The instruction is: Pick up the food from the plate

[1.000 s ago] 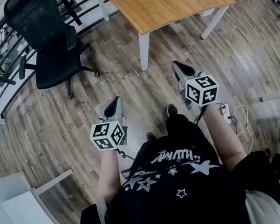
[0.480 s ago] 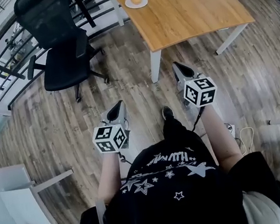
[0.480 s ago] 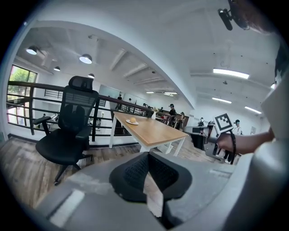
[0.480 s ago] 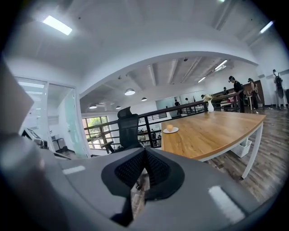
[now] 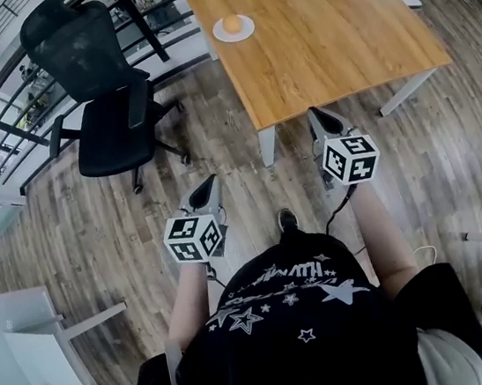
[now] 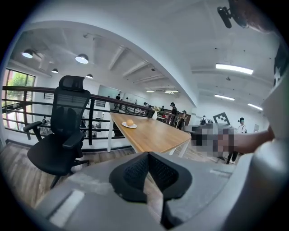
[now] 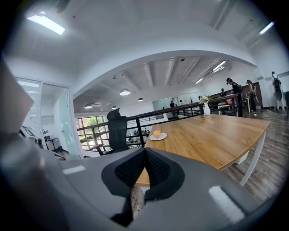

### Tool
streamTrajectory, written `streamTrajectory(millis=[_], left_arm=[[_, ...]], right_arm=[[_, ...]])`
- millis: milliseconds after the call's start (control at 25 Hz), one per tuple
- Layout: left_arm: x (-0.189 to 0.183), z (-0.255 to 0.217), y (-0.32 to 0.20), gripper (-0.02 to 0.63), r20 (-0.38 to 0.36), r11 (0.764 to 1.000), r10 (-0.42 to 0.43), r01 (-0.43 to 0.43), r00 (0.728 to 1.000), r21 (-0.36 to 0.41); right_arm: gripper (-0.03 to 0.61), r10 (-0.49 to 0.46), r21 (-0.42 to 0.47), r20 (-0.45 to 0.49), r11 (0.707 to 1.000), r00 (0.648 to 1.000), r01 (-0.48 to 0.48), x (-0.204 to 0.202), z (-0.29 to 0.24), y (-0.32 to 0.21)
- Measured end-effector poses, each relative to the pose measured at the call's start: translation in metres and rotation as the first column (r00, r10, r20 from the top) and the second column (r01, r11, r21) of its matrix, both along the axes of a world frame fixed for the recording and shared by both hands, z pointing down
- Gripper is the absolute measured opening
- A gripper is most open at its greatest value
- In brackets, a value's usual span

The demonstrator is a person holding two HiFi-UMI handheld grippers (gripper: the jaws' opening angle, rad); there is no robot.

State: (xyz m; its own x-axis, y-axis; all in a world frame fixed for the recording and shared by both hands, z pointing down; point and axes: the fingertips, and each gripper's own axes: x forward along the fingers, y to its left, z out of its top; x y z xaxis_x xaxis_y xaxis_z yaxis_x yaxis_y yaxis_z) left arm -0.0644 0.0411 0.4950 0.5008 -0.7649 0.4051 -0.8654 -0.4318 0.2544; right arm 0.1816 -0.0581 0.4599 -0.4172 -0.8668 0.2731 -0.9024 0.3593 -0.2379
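Wood worktop [image 5: 334, 32] held the plate [image 5: 221, 35] and food [image 5: 233, 24] at its far corner; with left gripper [image 5: 209, 184] and right gripper [image 5: 318, 117] jaws pressed together, I risked shoving the food off.

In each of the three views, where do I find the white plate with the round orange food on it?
Head view: the plate is at top centre, near the left edge of the wooden table.
Left gripper view: the plate is left of centre, far along the table.
Right gripper view: the plate is near the centre, on the table.
Shared landmark: the black office chair, always left of the plate.
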Motion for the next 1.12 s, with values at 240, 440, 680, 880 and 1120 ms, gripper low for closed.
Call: streamTrajectory(millis=[240,440,680,880,1120], left_arm=[[0.009,-0.005,-0.034,0.0,0.008,0.999,-0.052,0.052,0.999,0.001],[0.017,-0.002,-0.059,0.0,0.014,0.995,-0.096,0.096,0.995,-0.002],[0.023,-0.004,-0.073,0.0,0.005,0.991,-0.133,0.133,0.991,-0.003],[0.025,-0.001,-0.079,0.0,0.009,0.991,-0.136,0.136,0.991,-0.01],[0.016,0.002,-0.095,0.0,-0.007,0.991,-0.13,0.13,0.991,-0.019]], right_arm=[[0.003,-0.017,-0.003,0.007,1.0,1.0,0.017,0.014,0.003,-0.038],[0.003,-0.07,-0.001,0.013,0.998,0.997,0.07,0.019,0.009,-0.061],[0.003,-0.098,-0.016,0.018,0.995,0.995,0.099,0.026,0.013,-0.076],[0.003,-0.106,-0.014,0.029,0.994,0.994,0.106,0.025,0.012,-0.09],[0.003,-0.11,-0.029,0.013,0.994,0.994,0.11,0.008,0.014,-0.109]])
